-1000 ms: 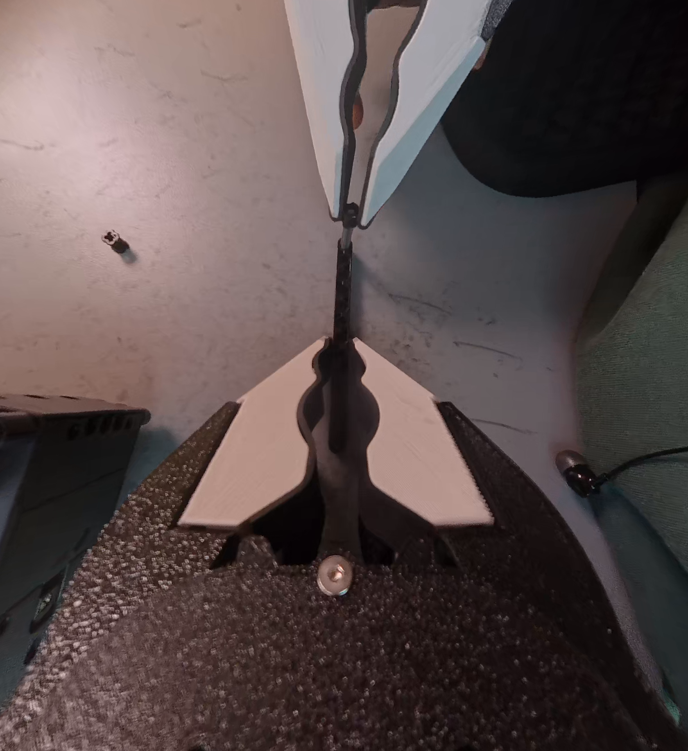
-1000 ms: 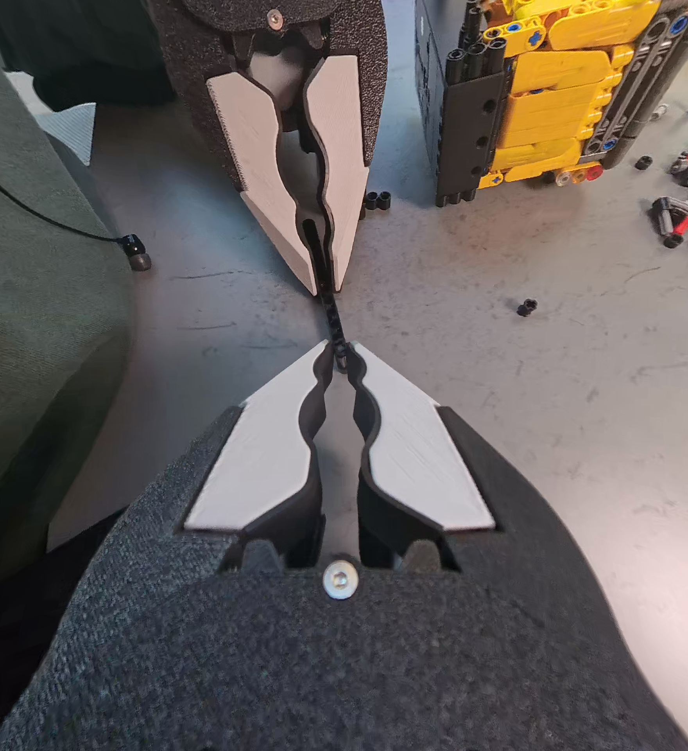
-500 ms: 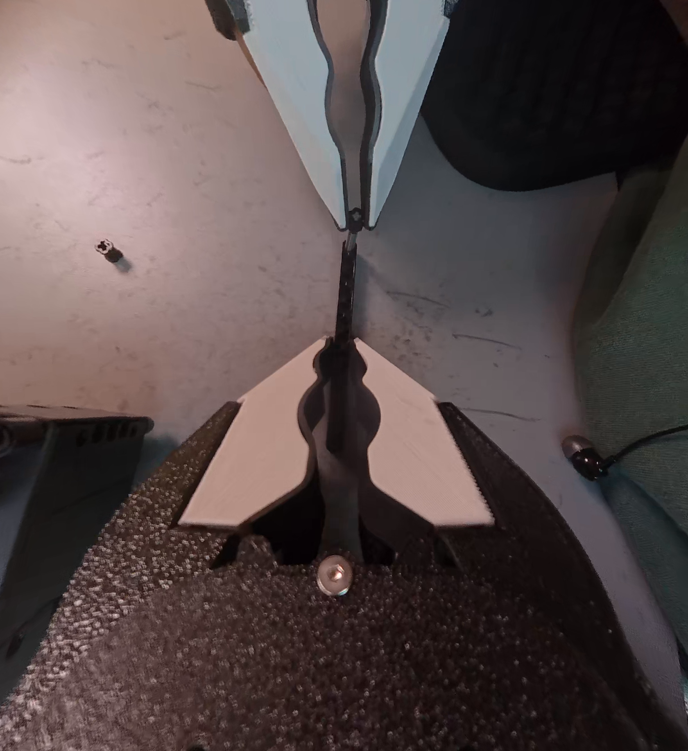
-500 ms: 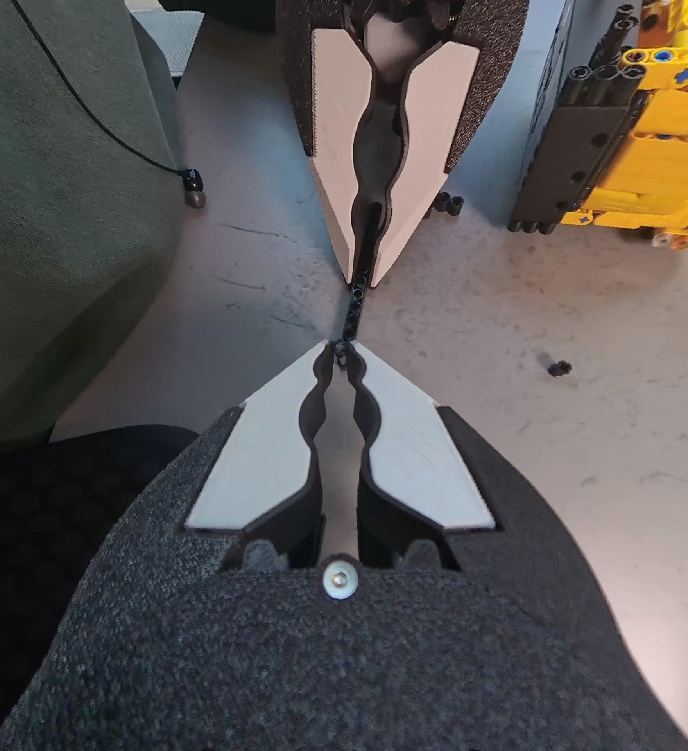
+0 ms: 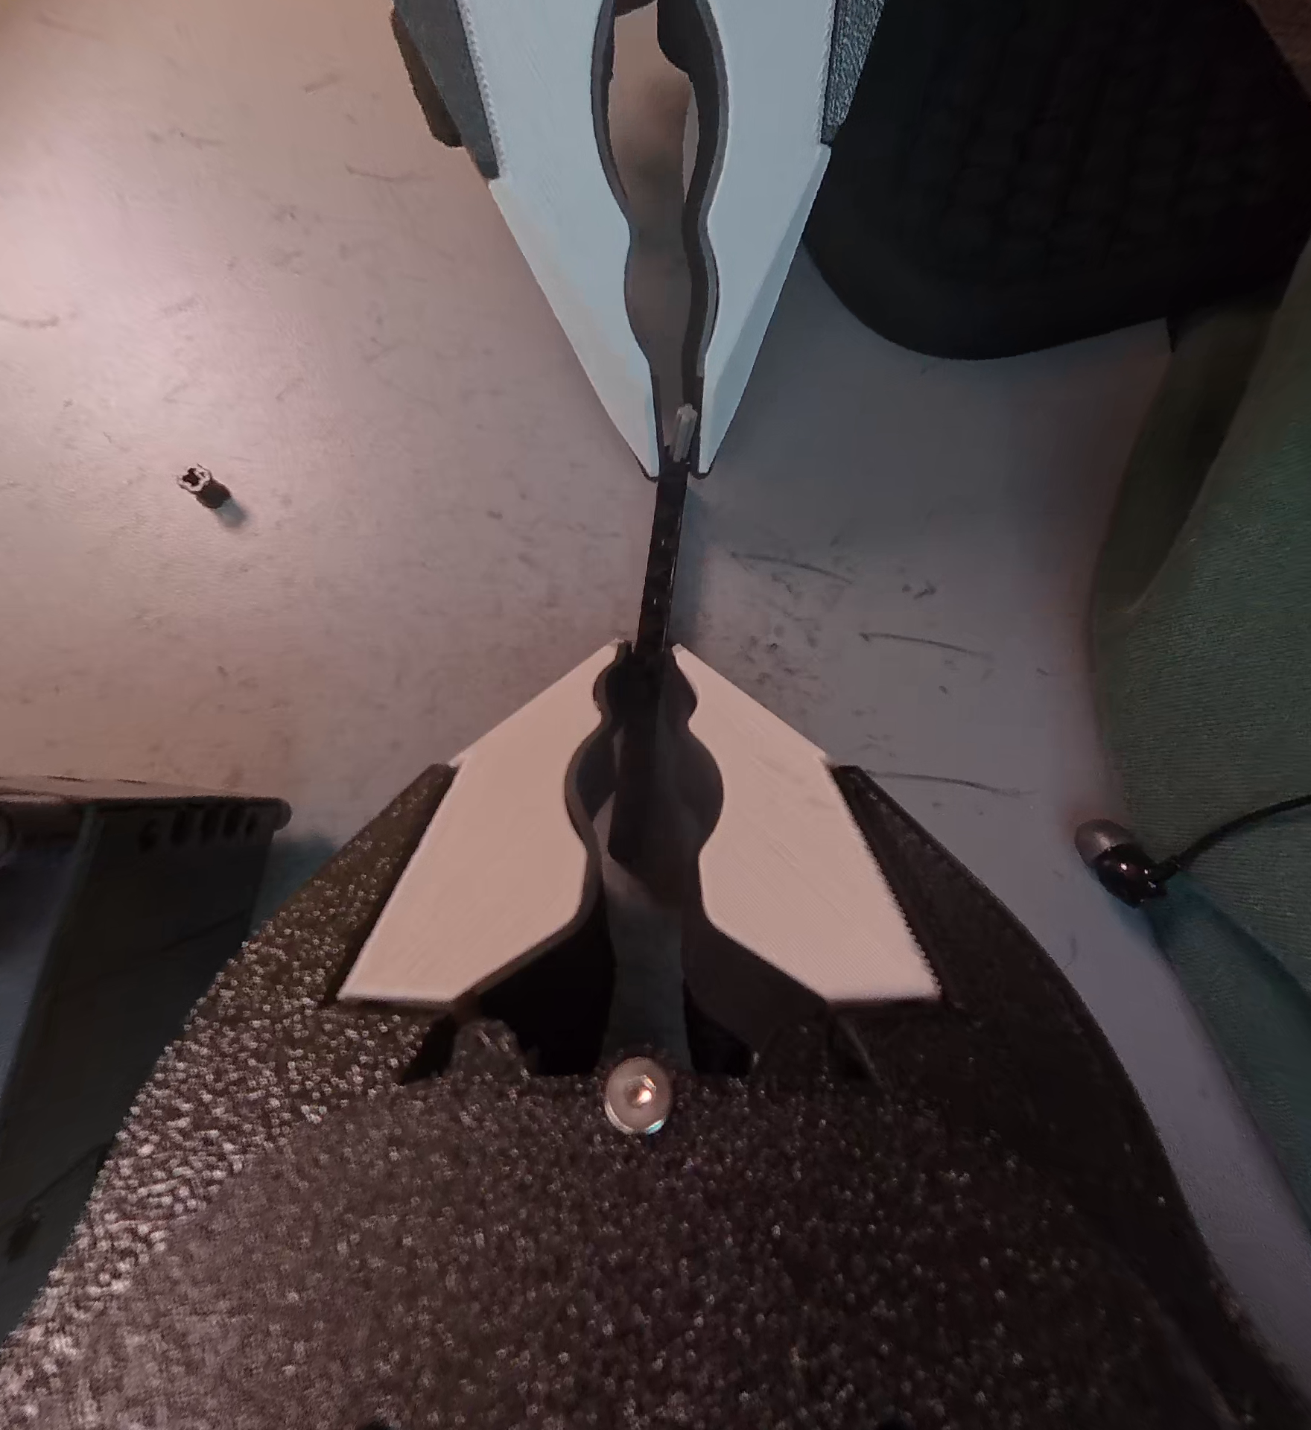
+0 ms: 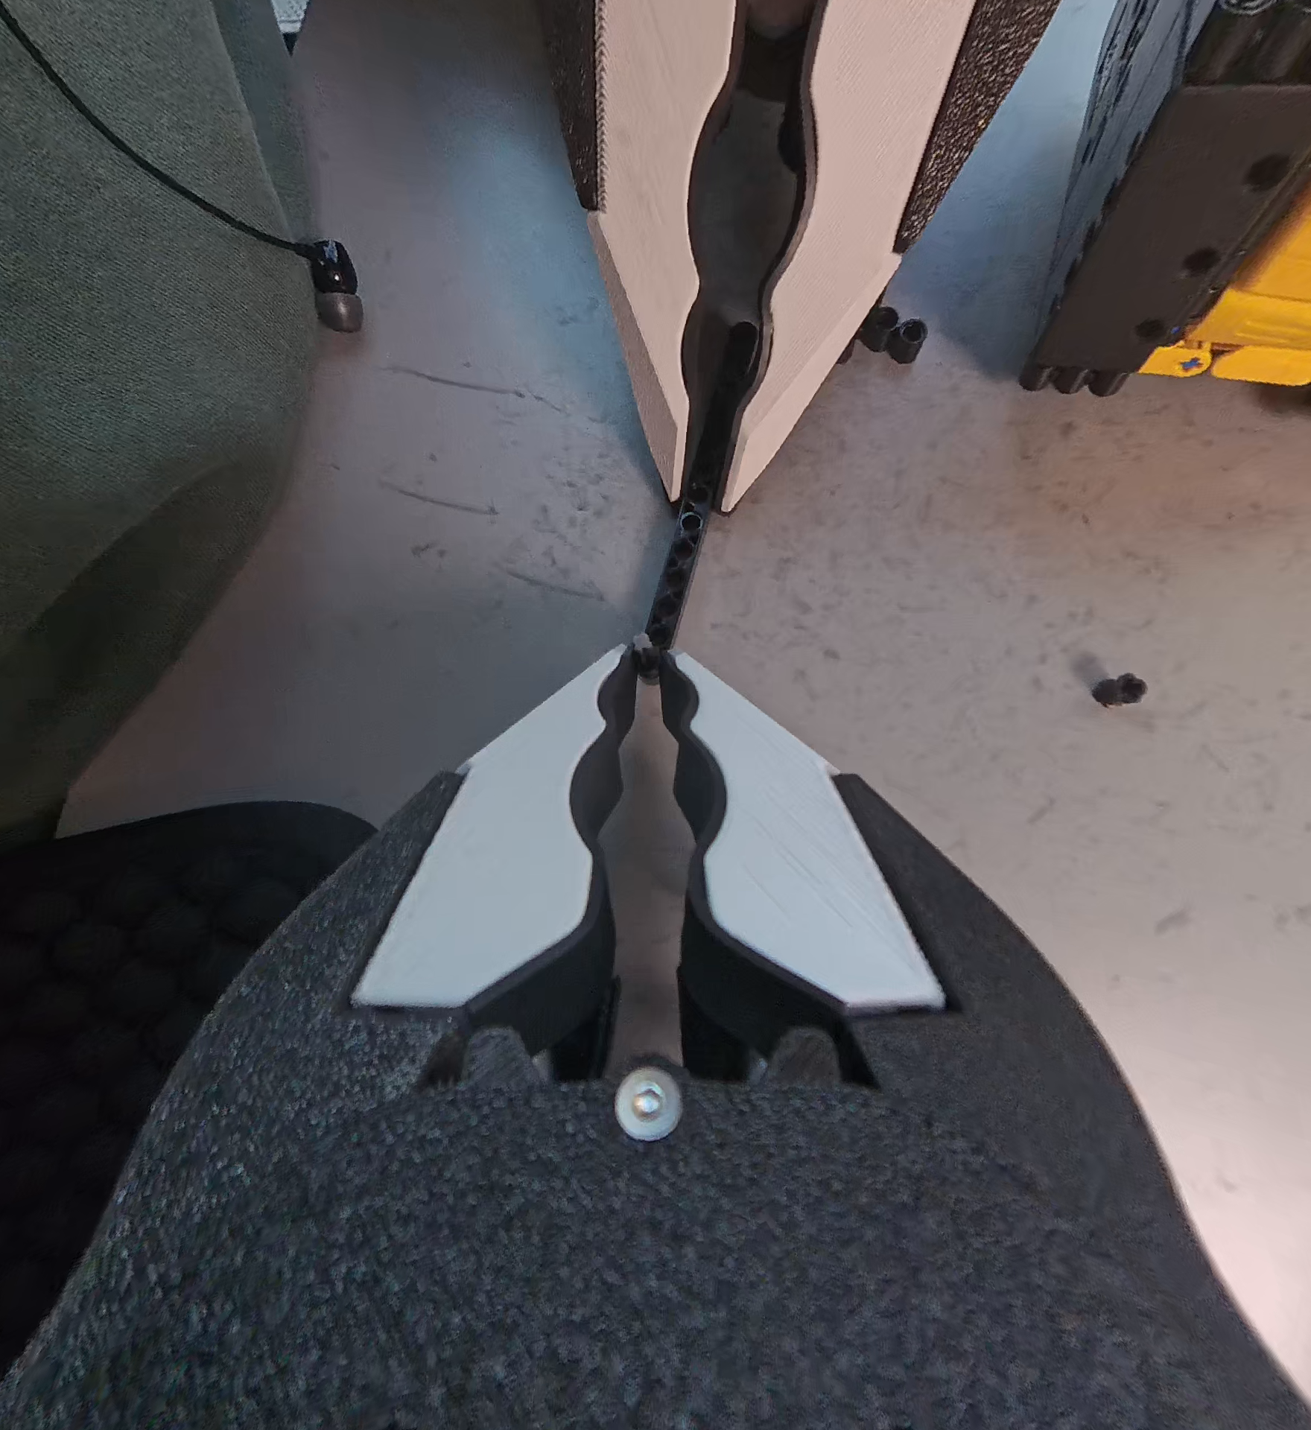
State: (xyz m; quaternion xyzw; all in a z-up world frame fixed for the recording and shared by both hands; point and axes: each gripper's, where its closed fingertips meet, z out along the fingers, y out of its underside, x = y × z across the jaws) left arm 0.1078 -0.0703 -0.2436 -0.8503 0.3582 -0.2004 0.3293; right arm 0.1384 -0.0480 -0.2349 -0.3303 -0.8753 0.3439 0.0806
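Your left gripper (image 5: 646,648) is clamped on a slim black beam with a row of holes (image 5: 660,565), and a good part of the beam runs back between its jaws, so it is held along its length rather than by the very end. That deep hold keeps the beam stiff and level above the grey tabletop (image 5: 172,309). Your right gripper (image 6: 646,658) faces it head on, tip to tip, its jaws closed on a small pin (image 6: 645,659) at the beam's free end; from the left wrist view a light grey stub of that pin (image 5: 682,429) shows between the far tips. The 2 grippers line up on 1 axis, so any push travels straight along the beam. Whether the pin sits in a hole or only touches the end, you cannot tell from these views. 1 loose black connector (image 6: 1118,689) lies well apart on the table, 2 more short black pegs (image 6: 896,336) sit just beside the yellow and black brick model (image 6: 1256,255), and a black earbud on its cord (image 5: 1117,863) rests near the green cloth (image 5: 1256,619).
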